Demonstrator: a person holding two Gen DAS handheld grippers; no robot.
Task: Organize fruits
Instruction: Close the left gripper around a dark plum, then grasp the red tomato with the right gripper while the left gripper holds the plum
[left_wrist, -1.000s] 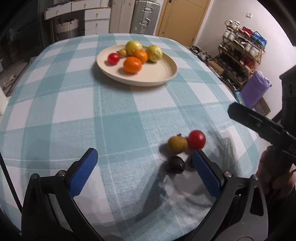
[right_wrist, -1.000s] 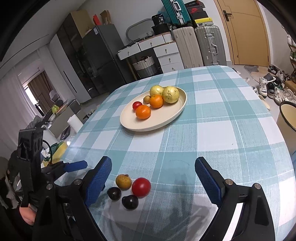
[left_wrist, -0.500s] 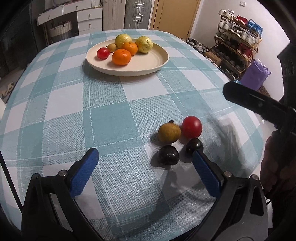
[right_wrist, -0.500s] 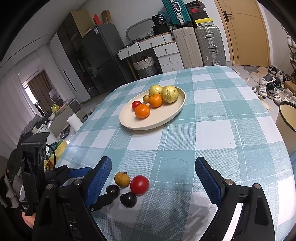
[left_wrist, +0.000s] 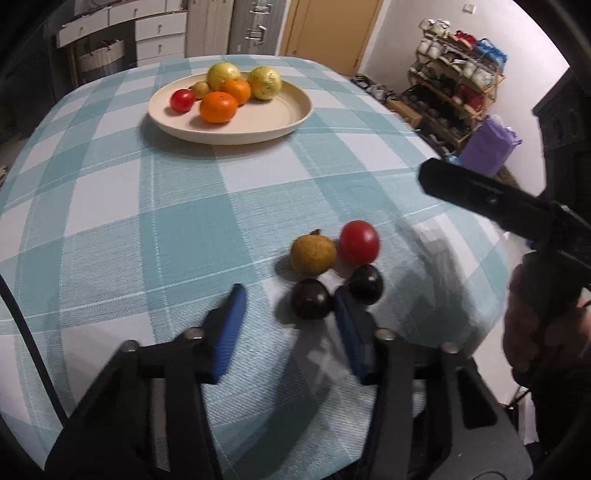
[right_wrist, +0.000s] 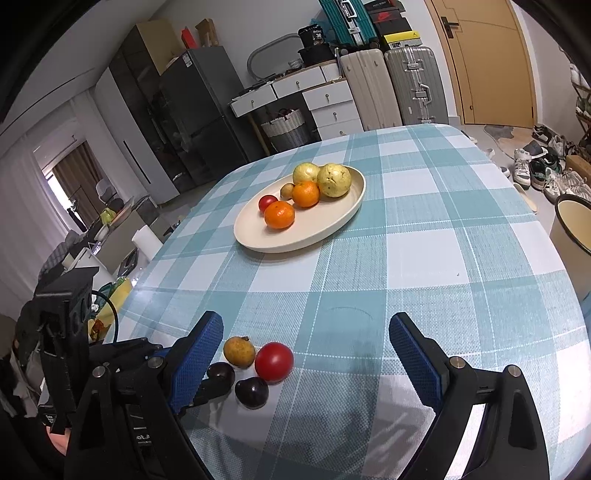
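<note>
Fingers of the left claw (left_wrist: 288, 314), blue-padded and partly spread, reached low over the checked teal-and-white tabletop (left_wrist: 147, 229), the right-hand pad (left_wrist: 349, 332) pushed between two small dark purple plums. The nearer dark plum (left_wrist: 310, 298) sat inside the gap, close against that pad, though I could not tell whether it was touched; the other dark plum (left_wrist: 365, 284) lay just outside it. Nothing was pinched yet. Just behind them a yellow-brown russet pear-like fruit (left_wrist: 313, 254) and a round red tomato (left_wrist: 359, 242) sat side by side, touching or nearly so.

The right claw (right_wrist: 306, 354) hovered with its blue pads spread wide, holding nothing; the four loose fruits lay toward its left finger (right_wrist: 197, 362).

Farther across the cloth stood a cream oval plate (left_wrist: 273, 122), well apart from the loose group. It carried two oranges (left_wrist: 218, 107), two yellow-green guavas (left_wrist: 264, 83), a small red tomato (left_wrist: 182, 100) and a small brownish fruit (left_wrist: 200, 88), all crowded at its far left side.
</note>
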